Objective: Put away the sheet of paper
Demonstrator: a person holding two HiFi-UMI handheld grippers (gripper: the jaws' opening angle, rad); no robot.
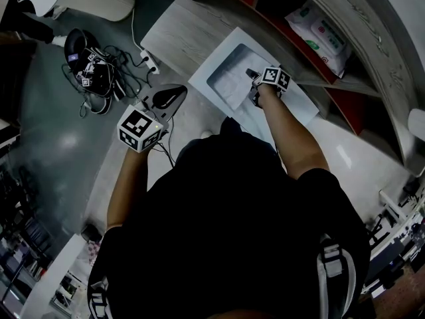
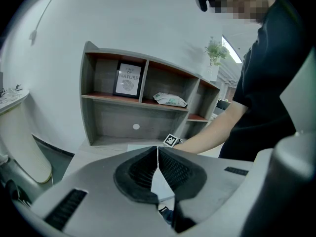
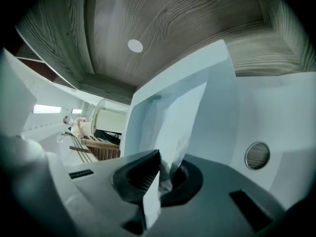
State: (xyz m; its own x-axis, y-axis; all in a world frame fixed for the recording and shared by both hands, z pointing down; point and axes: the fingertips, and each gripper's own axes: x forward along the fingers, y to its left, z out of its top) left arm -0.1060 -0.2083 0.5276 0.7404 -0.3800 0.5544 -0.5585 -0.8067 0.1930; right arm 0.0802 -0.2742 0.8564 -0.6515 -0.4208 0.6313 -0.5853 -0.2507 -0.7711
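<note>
The sheet of paper [image 3: 174, 113] is white and creased, and it stands up from my right gripper [image 3: 159, 158], whose jaws are shut on its lower edge. In the head view the paper [image 1: 228, 85] lies in the hollow of a white open box [image 1: 219, 53] on the floor, with my right gripper [image 1: 252, 76] reaching into that hollow. My left gripper [image 1: 176, 93] hangs to the left of the box, apart from it. In its own view my left gripper [image 2: 158, 152] has its pads meeting at the tips with nothing between them.
A grey shelf unit [image 2: 98, 127] stands just behind the box and holds a pack of wipes [image 1: 322, 35] and a framed print [image 2: 128, 80]. To the left, a power strip [image 1: 150, 61] and tangled cables with dark gear [image 1: 89, 65] lie on the floor.
</note>
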